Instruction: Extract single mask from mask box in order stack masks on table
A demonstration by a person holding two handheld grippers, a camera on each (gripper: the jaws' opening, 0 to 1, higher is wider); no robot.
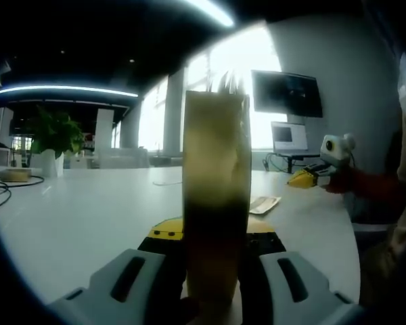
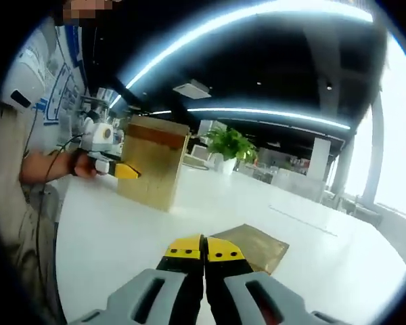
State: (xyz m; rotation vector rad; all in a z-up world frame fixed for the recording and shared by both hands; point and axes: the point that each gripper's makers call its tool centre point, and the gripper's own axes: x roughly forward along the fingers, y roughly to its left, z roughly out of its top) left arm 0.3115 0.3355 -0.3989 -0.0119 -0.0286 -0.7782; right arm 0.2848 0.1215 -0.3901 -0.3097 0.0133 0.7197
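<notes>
- Left gripper view: the left claw (image 1: 213,274) grips the mask box (image 1: 215,196) by its narrow edge; the box stands upright between the two grey jaws at centre frame and reads as a tall, tan slab, dark and backlit towards its lower half.
- Same view, right of centre: a flat tan sheet, likely an extracted mask (image 1: 264,204), lies on the white worktop (image 1: 88,210) just beyond the box. The right claw (image 1: 304,178) shows at the right edge with its yellow tips, held by a person's hand (image 1: 338,181).
- Background, upper left to right: potted plant (image 1: 53,139), bright windows, wall monitor (image 1: 287,93). Not task-relevant.
- Right gripper view: the right claw (image 2: 204,252) has its yellow tips pressed together with nothing visible between them. A tan mask (image 2: 254,245) lies flat on the worktop (image 2: 122,237) just ahead of the tips, lower centre.
- Same view, left of centre: the mask box (image 2: 152,162) stands upright, brown band near its top, held at its side by the left claw (image 2: 118,169).
- Judged step: between extractions; one mask is laid down, right claw empty.
- Next move calls for: bring the right claw to the box opening, part the jaws, pinch one mask edge only, draw it out while the left claw steadies the box, then place it squarely on the laid mask.
</notes>
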